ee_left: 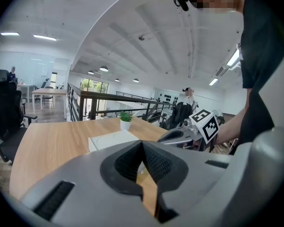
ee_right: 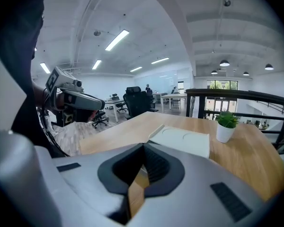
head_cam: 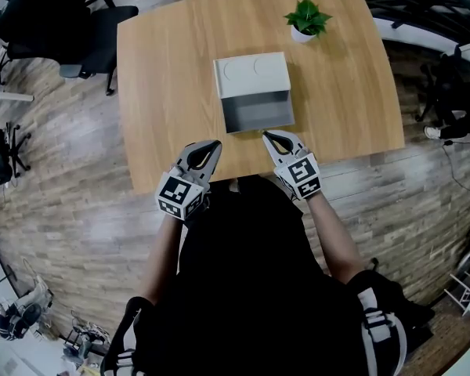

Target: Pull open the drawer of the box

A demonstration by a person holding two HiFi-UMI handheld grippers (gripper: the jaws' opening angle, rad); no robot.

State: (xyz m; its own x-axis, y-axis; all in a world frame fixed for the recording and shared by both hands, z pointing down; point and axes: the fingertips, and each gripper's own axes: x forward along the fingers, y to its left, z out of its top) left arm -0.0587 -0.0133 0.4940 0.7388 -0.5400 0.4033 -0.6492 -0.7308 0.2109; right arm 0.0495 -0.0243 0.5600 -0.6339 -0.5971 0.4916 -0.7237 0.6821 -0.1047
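Drawer of the white box sits slid out, just ahead of the right tool, whose jaws are pressed together on nothing. The left tool beside it is likewise closed and empty. Any further pull should run straight back, level with the wooden bench. Around it is an open office with a plank floor.

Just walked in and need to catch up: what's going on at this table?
A person stands at the table with a gripper in each hand. The drawer of the white box is pulled out toward them and looks empty. The left gripper and right gripper are both shut, holding nothing, near the table's front edge.
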